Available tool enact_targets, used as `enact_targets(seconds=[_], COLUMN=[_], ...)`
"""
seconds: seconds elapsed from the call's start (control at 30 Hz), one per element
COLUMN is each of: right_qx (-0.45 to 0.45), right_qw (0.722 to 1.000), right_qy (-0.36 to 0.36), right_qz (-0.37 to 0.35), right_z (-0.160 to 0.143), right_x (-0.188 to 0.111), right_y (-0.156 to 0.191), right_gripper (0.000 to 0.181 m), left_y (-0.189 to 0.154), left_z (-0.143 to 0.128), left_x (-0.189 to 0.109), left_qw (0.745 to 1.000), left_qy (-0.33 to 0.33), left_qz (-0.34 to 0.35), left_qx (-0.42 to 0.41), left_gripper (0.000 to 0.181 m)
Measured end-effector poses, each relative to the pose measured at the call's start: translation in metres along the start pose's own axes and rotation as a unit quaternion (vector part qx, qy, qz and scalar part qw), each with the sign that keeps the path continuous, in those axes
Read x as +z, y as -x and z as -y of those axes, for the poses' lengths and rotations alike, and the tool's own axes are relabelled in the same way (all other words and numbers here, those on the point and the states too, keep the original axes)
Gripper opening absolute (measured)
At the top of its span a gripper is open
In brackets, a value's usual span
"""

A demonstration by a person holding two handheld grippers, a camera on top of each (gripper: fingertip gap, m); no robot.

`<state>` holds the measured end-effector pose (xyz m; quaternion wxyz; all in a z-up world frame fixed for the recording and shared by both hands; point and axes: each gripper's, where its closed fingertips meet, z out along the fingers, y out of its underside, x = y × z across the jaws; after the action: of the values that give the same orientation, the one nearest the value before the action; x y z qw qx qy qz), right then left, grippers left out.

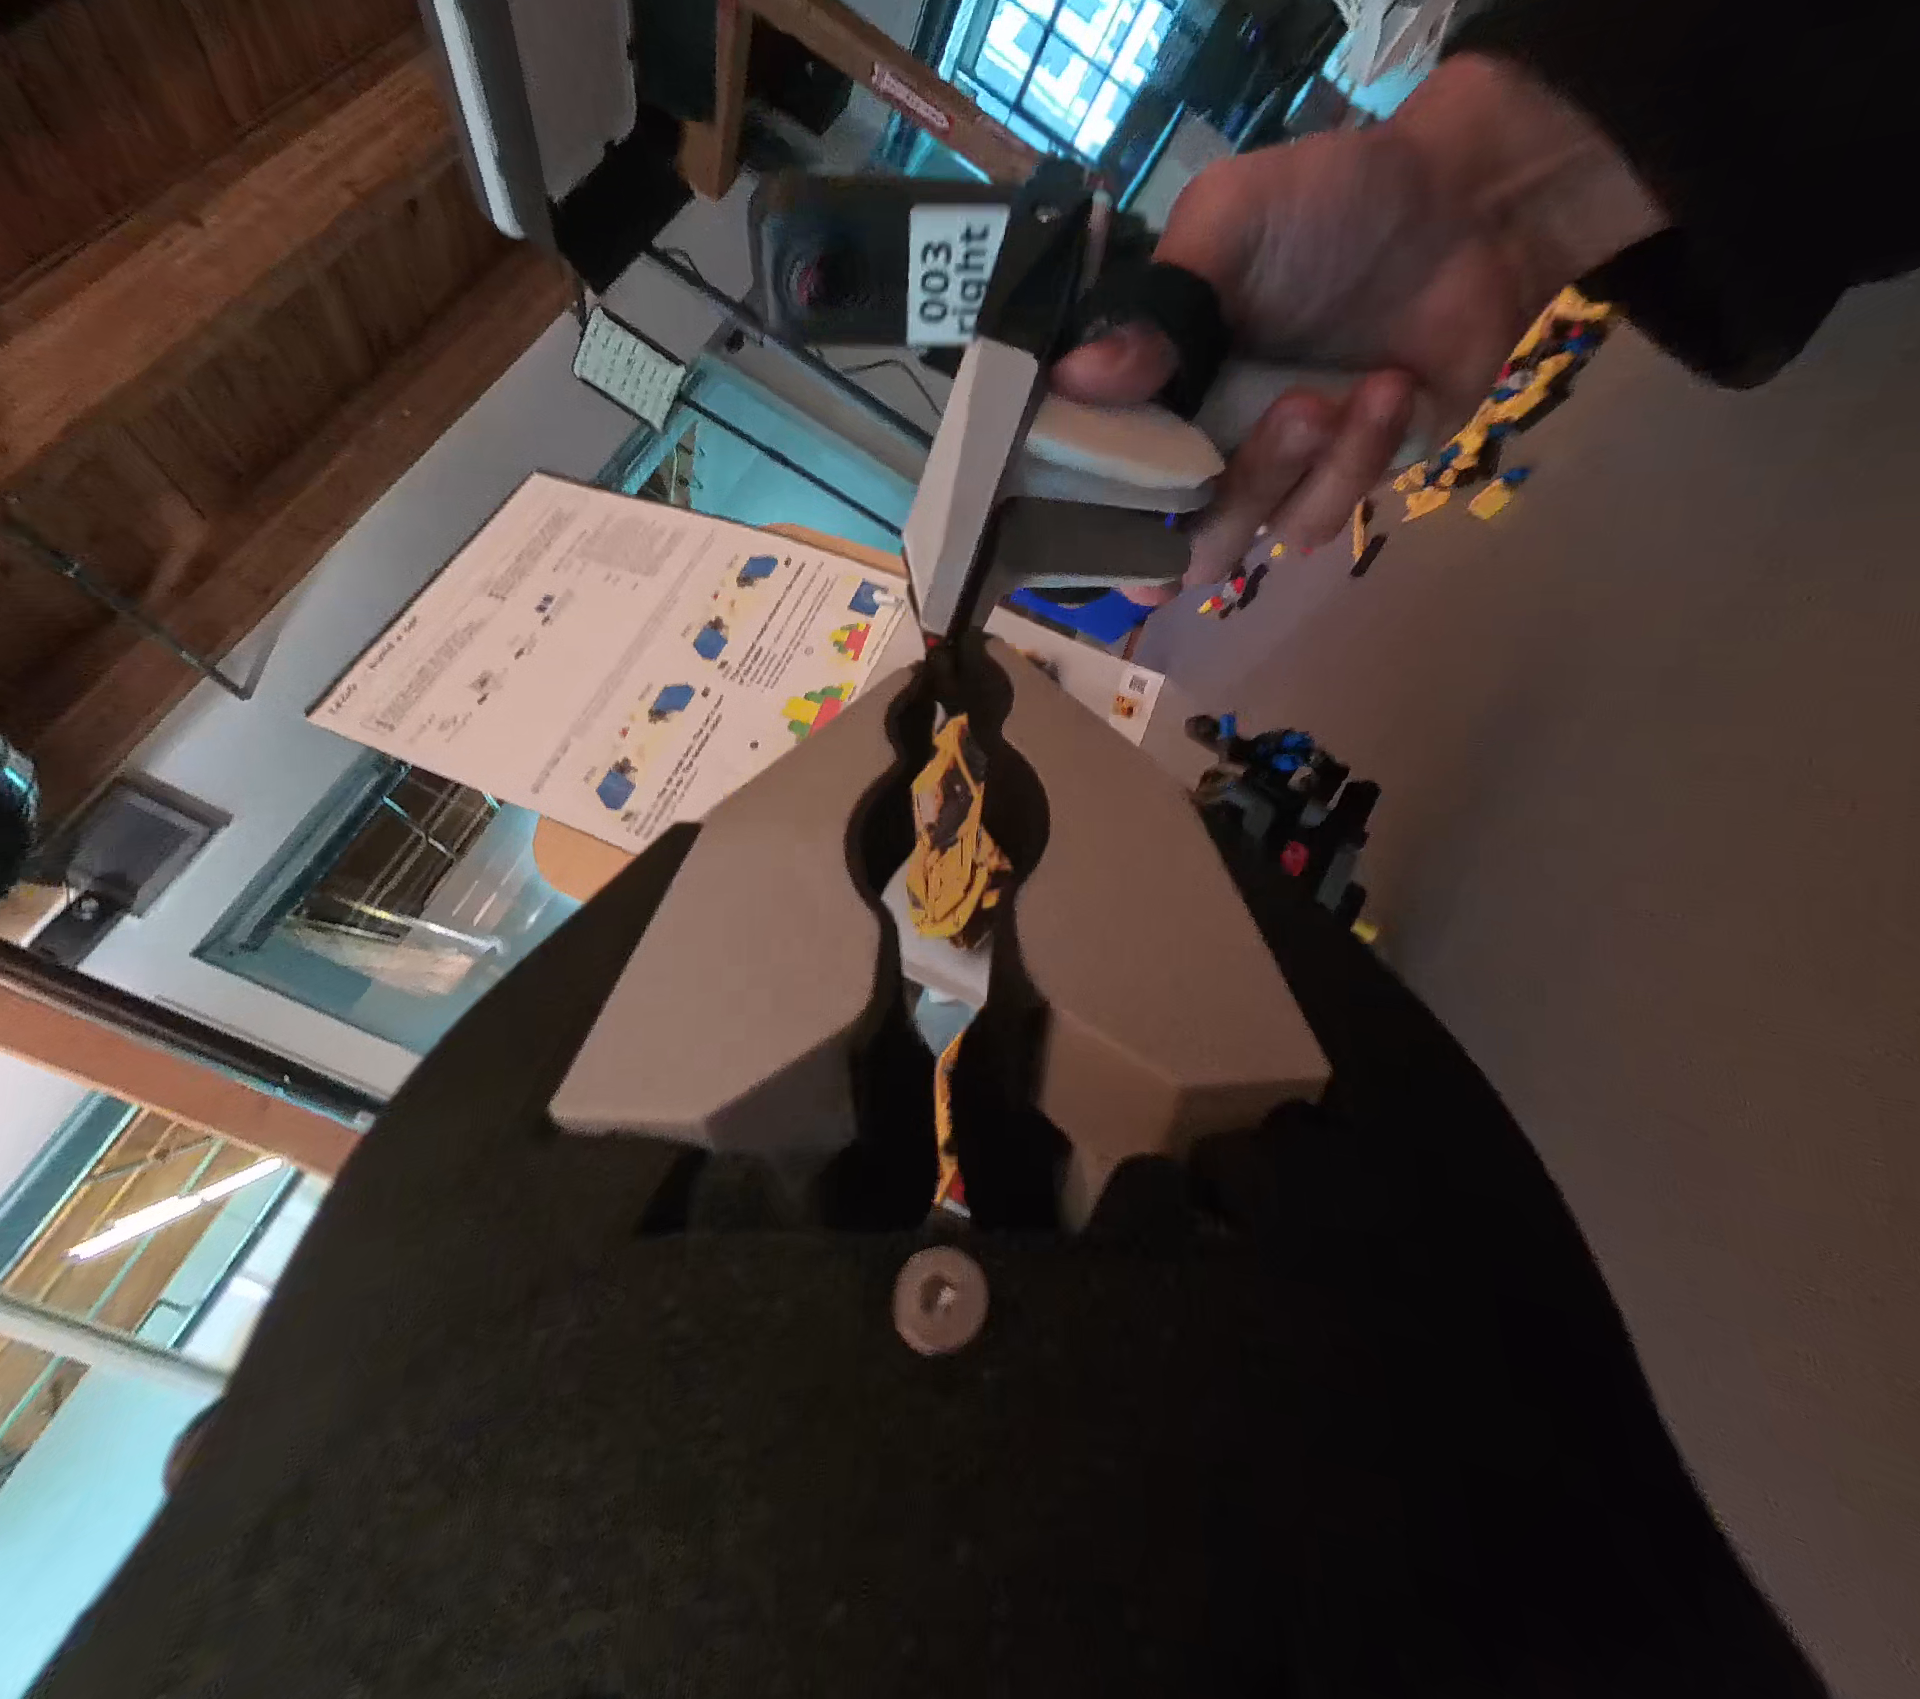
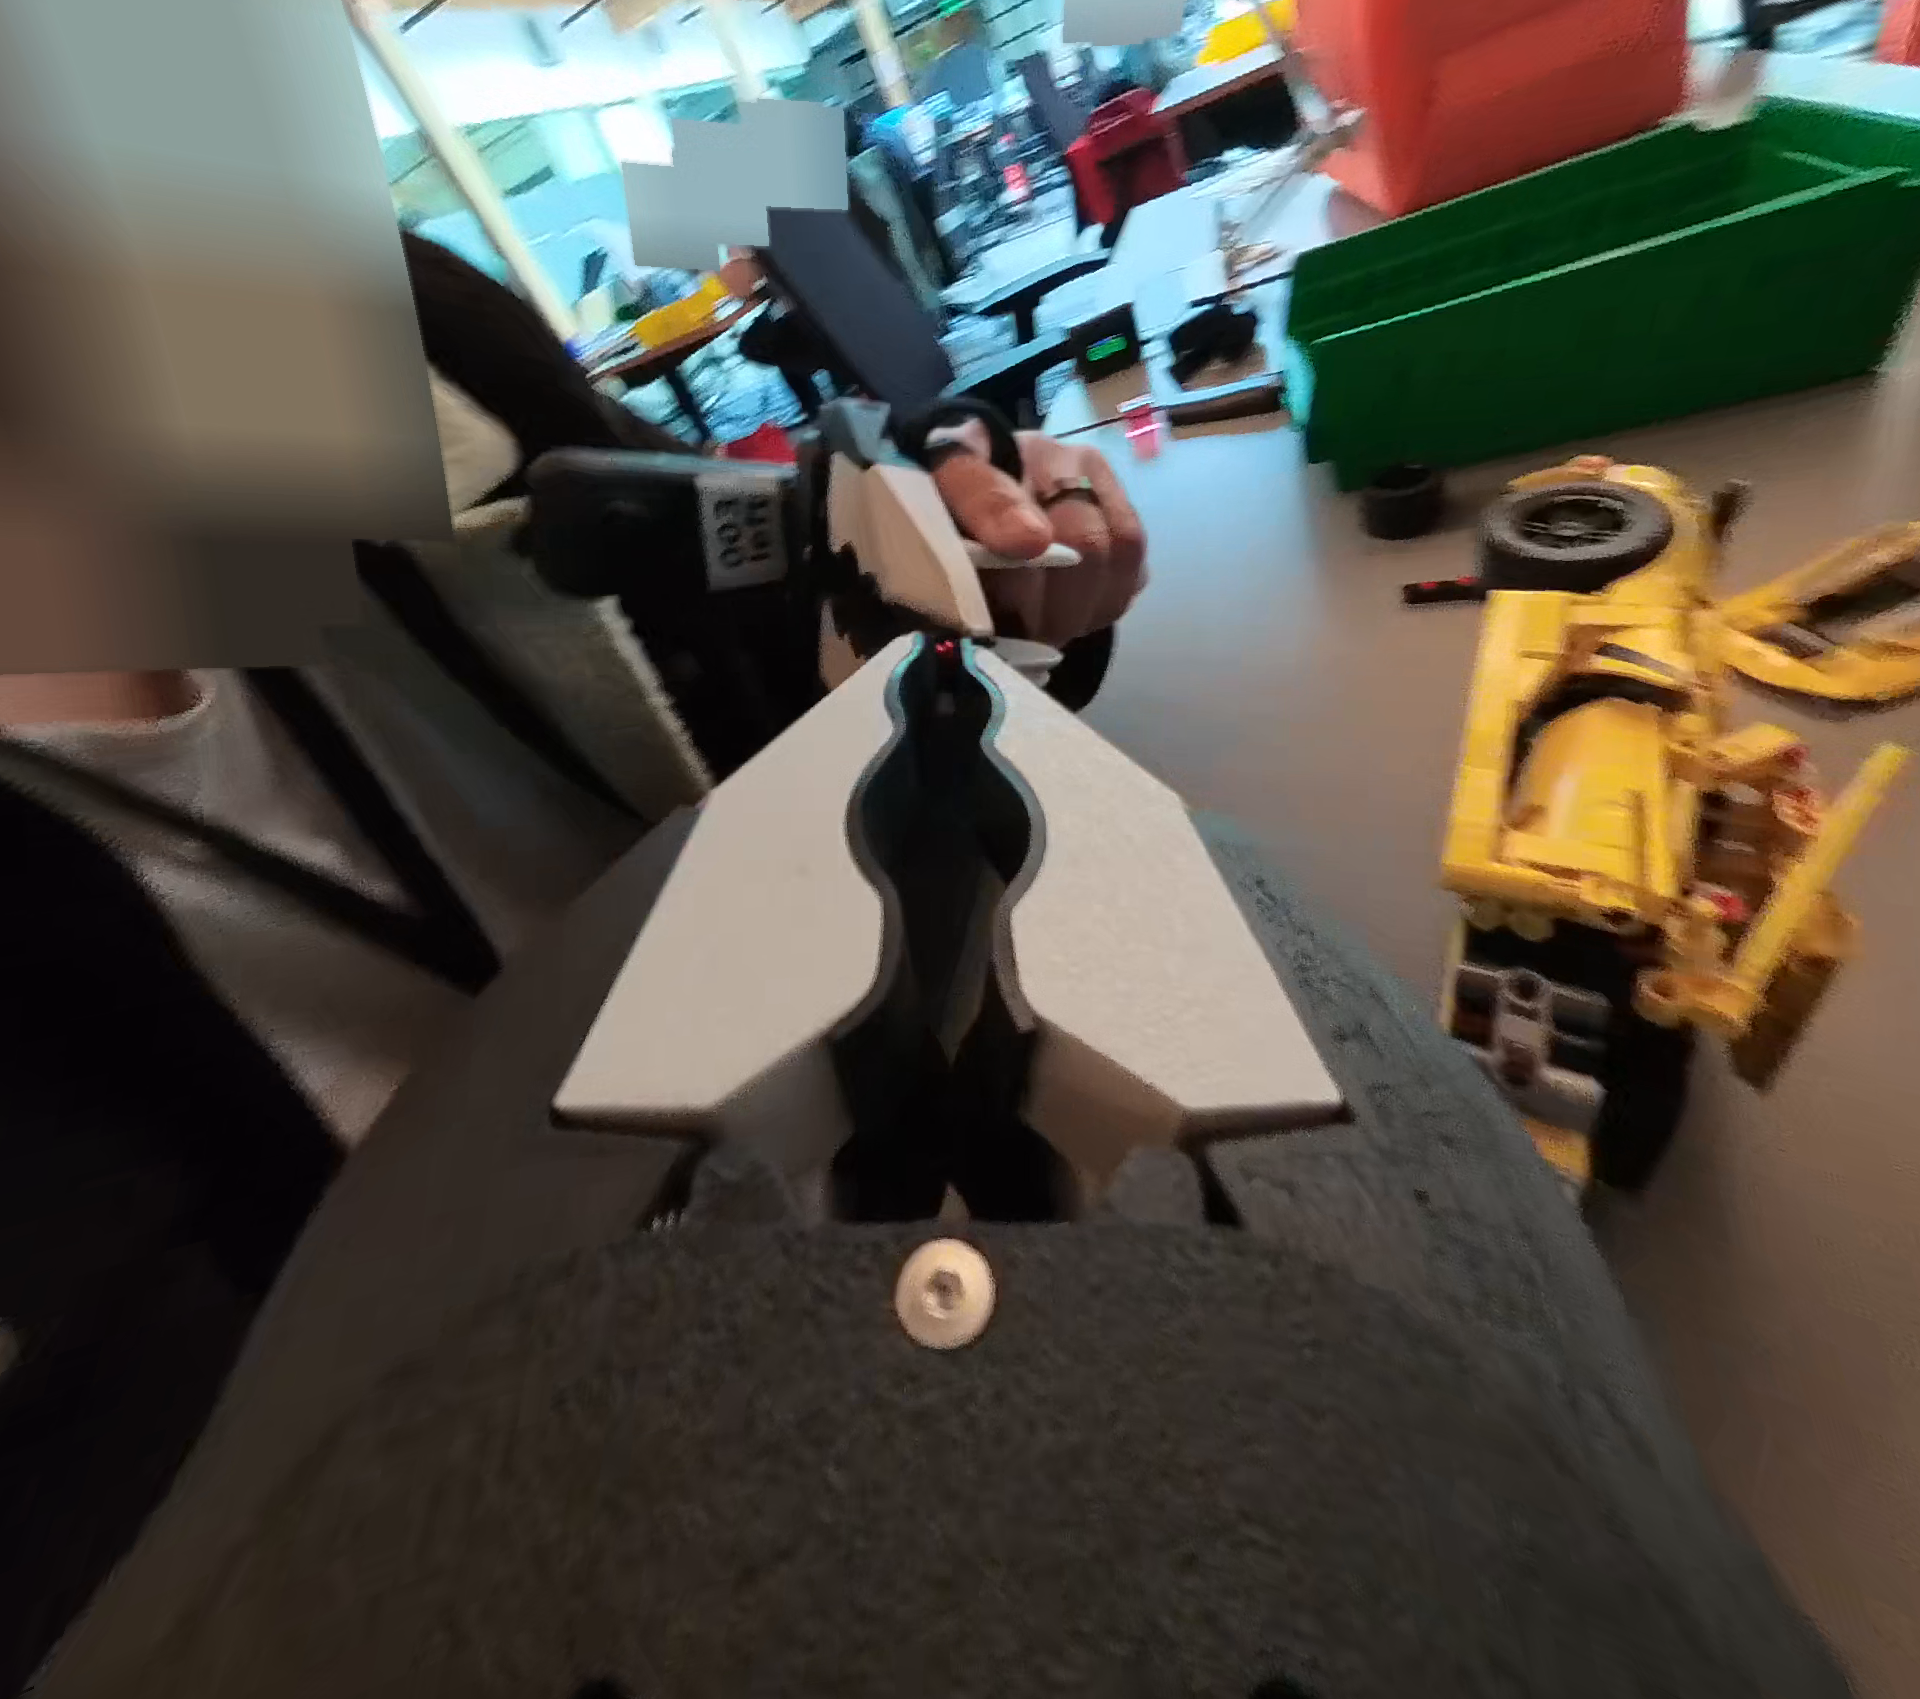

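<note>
My left gripper (image 1: 940, 662) and my right gripper (image 2: 940, 652) meet tip to tip above the grey table (image 1: 1662, 818). Both are shut on one small black piece with red dots, seen in the left wrist view (image 1: 933, 641) and in the right wrist view (image 2: 943, 648). The right gripper also shows in the left wrist view (image 1: 966, 527), held by a hand (image 1: 1403, 247). The left gripper also shows in the right wrist view (image 2: 914, 548), held by a hand wearing a ring (image 2: 1070, 517). A picture of a yellow car (image 1: 951, 818) shows through the gap between my left fingers.
A partly taken-apart yellow brick car (image 2: 1579, 818) and a black tyre (image 2: 1569, 522) lie on the table, with a green bin (image 2: 1610, 299) and a red bag (image 2: 1507, 8) behind. A printed sheet (image 1: 623, 652), loose yellow bricks (image 1: 1496, 423) and a black-and-blue brick assembly (image 1: 1288, 797) are nearby. Less than 4 cm separates the two grippers' tips.
</note>
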<state>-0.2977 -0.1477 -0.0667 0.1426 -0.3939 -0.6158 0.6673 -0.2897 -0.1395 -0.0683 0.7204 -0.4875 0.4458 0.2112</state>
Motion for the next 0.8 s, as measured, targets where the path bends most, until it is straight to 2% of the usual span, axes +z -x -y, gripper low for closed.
enact_targets(seconds=[0.1,0.27,0.5,0.53,0.57,0.6,0.63,0.67,0.7,0.73,0.8], right_qx=[-0.061,-0.068,-0.056,-0.05,-0.027,-0.024,-0.062,-0.086,-0.088,-0.061,-0.028], right_qw=[0.995,0.992,0.992,0.992,0.989,0.973,0.971,0.979,0.979,0.98,0.992], right_qy=[0.036,0.062,0.052,0.031,-0.083,-0.194,-0.224,-0.187,-0.183,-0.188,-0.081], right_qz=[0.076,0.089,0.1,0.108,0.122,0.12,0.059,-0.011,-0.028,-0.031,-0.09], right_z=[-0.013,-0.024,-0.022,-0.014,0.024,0.059,0.07,0.062,0.059,0.056,0.024], right_x=[0.003,0.008,0.007,0.001,-0.034,-0.089,-0.124,-0.134,-0.141,-0.141,-0.101], right_y=[0.027,0.03,0.028,0.029,0.028,0.026,0.022,0.013,0.012,0.007,-0.02], right_gripper=[0.002,0.002,0.002,0.001,0.0,0.0,0.0,0.0,0.0,0.0,0.0], left_y=[-0.014,-0.024,-0.022,-0.021,-0.018,-0.015,-0.014,-0.012,-0.01,-0.01,-0.021], left_z=[0.024,0.025,0.024,0.031,0.042,0.044,0.036,0.024,0.02,0.018,0.009], left_x=[-0.013,-0.022,-0.023,-0.028,-0.038,-0.045,-0.046,-0.045,-0.044,-0.042,-0.031], left_qw=[0.999,0.998,0.996,0.994,0.989,0.988,0.989,0.99,0.989,0.986,0.99], left_qy=[-0.035,-0.045,-0.051,-0.075,-0.108,-0.112,-0.096,-0.078,-0.075,-0.076,-0.049], left_qz=[-0.014,-0.039,-0.047,-0.051,-0.057,-0.053,-0.043,-0.034,-0.036,-0.04,-0.05], left_qx=[0.013,-0.013,-0.055,-0.065,-0.08,-0.095,-0.1,-0.108,-0.126,-0.143,-0.124], left_gripper=[0.004,0.003,0.003,0.003,0.002,0.003,0.003,0.003,0.004,0.003,0.004])
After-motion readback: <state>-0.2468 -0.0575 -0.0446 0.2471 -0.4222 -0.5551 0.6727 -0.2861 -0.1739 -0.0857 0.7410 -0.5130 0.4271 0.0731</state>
